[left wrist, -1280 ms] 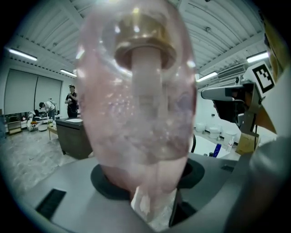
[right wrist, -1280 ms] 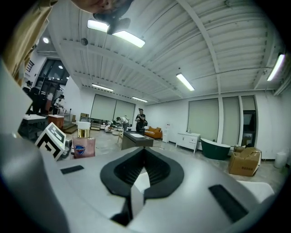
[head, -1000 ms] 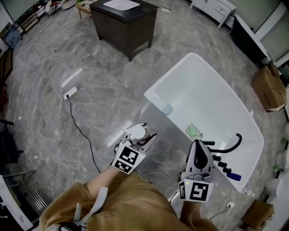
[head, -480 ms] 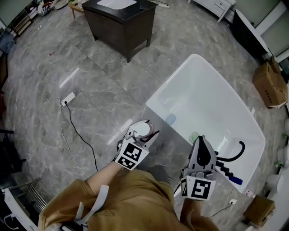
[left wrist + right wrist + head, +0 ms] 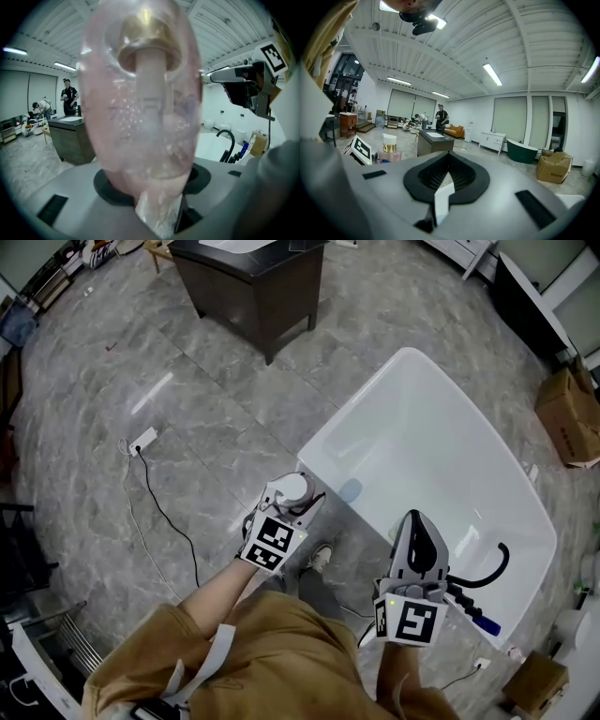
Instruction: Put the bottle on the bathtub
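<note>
A pink translucent bottle [image 5: 140,108] with a gold collar and white cap fills the left gripper view, clamped upright in my left gripper [image 5: 292,499]. From the head view, its white cap [image 5: 292,487] sits just off the near corner of the white bathtub [image 5: 317,435], over the floor. My right gripper [image 5: 416,521] is shut with nothing in it and hangs over the tub's near rim, close to the black faucet [image 5: 489,568]. The right gripper view shows the bottle [image 5: 389,151] off to its left.
A dark cabinet [image 5: 253,287] stands on the grey marble floor behind. A power strip [image 5: 142,439] with a black cable lies at left. A blue bottle [image 5: 484,622] sits by the faucet knobs. A cardboard box [image 5: 570,418] is at right. A shoe [image 5: 320,561] is below.
Both grippers have drifted a little closer to the bathtub as the person stepped forward. The bottle stays in the left gripper; the right stays shut.
</note>
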